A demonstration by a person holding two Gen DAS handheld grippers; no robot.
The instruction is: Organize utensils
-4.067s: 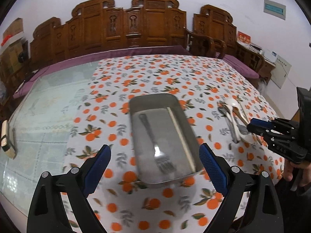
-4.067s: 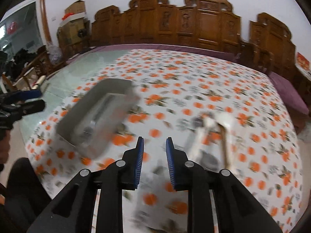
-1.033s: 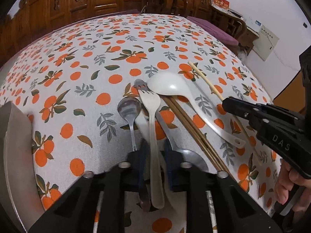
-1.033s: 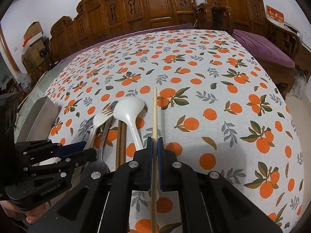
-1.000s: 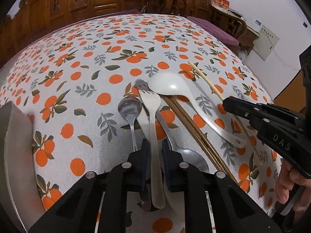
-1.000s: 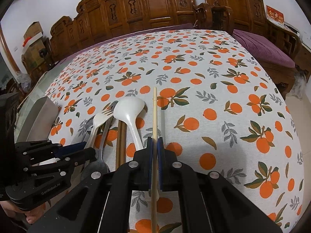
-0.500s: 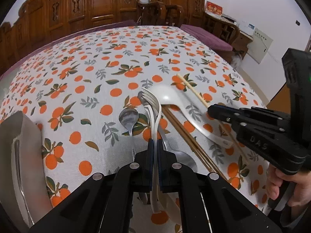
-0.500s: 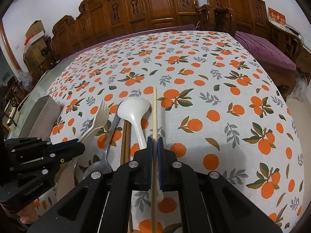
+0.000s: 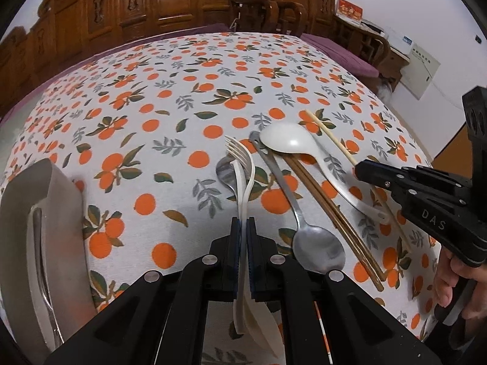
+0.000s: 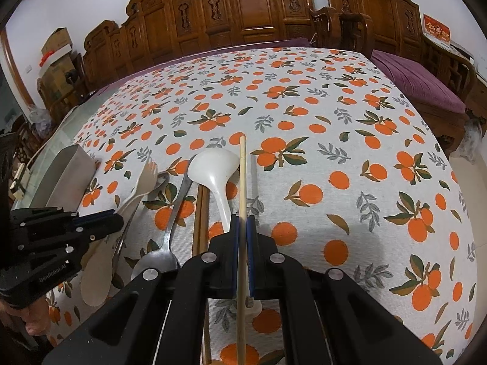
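My left gripper (image 9: 243,228) is shut on a cream plastic fork (image 9: 242,167) and holds it lifted over the orange-print tablecloth; the fork also shows in the right wrist view (image 10: 143,182). My right gripper (image 10: 242,225) is shut on a pale wooden chopstick (image 10: 242,176), seen in the left wrist view too (image 9: 328,137). On the cloth lie a white ladle spoon (image 9: 292,143), a steel spoon (image 9: 316,246), another steel spoon (image 9: 225,172) and a pair of brown chopsticks (image 9: 328,210). A steel tray (image 9: 57,200) with a metal fork (image 9: 39,249) sits to the left.
Carved wooden chairs (image 10: 243,12) line the far side of the table. The table's right edge (image 10: 450,158) drops off beside a purple cushioned bench (image 10: 417,82). Cardboard boxes (image 10: 56,57) stand at the far left.
My left gripper closed on the cream fork and lifted it off the pile, tines tilting up. My right gripper has stayed shut on the pale chopstick and has risen slightly.
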